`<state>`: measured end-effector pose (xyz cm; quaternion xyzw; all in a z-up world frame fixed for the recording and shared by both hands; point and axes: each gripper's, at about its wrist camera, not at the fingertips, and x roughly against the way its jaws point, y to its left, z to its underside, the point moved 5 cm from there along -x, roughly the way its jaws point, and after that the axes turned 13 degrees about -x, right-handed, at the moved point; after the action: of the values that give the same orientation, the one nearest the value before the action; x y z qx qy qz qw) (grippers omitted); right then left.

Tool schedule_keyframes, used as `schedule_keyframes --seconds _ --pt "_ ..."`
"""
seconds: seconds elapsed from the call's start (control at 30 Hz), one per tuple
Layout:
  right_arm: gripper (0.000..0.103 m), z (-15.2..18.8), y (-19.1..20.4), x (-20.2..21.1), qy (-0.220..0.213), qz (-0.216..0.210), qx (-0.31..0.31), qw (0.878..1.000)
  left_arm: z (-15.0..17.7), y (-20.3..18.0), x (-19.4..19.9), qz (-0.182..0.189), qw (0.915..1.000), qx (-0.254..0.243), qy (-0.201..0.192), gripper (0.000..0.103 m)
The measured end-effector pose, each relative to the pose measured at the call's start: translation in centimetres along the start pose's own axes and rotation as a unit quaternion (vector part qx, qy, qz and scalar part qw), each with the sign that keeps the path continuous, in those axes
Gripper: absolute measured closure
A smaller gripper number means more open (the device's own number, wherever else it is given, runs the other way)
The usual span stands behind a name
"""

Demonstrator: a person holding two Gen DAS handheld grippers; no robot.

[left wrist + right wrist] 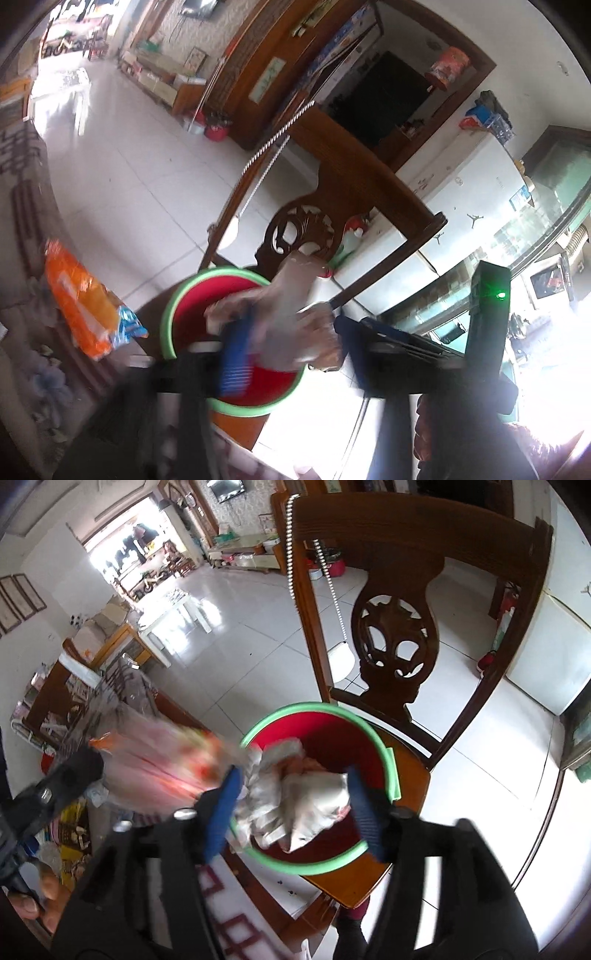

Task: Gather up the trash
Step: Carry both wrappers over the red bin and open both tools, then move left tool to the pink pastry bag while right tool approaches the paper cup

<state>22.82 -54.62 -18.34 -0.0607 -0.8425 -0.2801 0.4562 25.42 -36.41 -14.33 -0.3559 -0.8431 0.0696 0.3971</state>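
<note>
A red basin with a green rim (pixel 168 314) (pixel 393 760) stands on a wooden chair seat (pixel 410 775). In the right wrist view my right gripper (pixel 291 805) is open over the basin, and a crumpled silvery wrapper (pixel 295 797) lies between its blue fingers (pixel 225 801), inside the basin. In the left wrist view my left gripper (pixel 288 343) holds a blurred clear plastic bag (pixel 288 295) above the basin; its blue fingers (pixel 236 354) are closed on the bag. The left gripper and its pinkish bag (pixel 162 760) also show at the left of the right wrist view.
The carved chair back (pixel 395 627) rises behind the basin. An orange snack bag (pixel 77 295) lies on the table at left. A white tiled floor (pixel 129 166) spreads beyond, with a white freezer (pixel 461 206) and cluttered wooden shelves (pixel 66 686) around.
</note>
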Motion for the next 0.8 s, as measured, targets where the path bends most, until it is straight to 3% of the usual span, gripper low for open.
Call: schedule_keyframes --seconds 0.03,0.1,0.13,0.23,0.37,0.8 --pt "0.027 -0.2 -0.3 0.0 -0.006 0.004 -0.001 1.000 0.0 0.1 -0.2 -0.001 1.0000 0.002 -0.002 0.028" --pt "0.025 -0.5 -0.5 0.0 -0.011 0.007 -0.001 1.000 0.1 0.4 -0.6 -0.022 0.9997 -0.008 -0.002 0.021" --pt "0.025 -0.6 -0.6 -0.1 -0.007 0.007 -0.003 1.000 0.4 1.0 -0.9 -0.070 0.9972 -0.027 0.001 0.017" --pt "0.025 -0.7 -0.6 -0.4 -0.003 0.000 -0.009 1.000 1.8 4.0 -1.2 -0.154 0.9876 -0.026 0.018 0.021" --pt "0.025 -0.4 0.0 -0.9 0.004 -0.004 -0.004 1.000 2.9 7.3 0.7 -0.152 0.9866 0.056 0.016 0.024" --pt "0.024 1.5 3.6 -1.4 0.023 -0.023 0.020 0.999 4.5 8.4 6.5 -0.164 0.9838 0.070 -0.014 0.024"
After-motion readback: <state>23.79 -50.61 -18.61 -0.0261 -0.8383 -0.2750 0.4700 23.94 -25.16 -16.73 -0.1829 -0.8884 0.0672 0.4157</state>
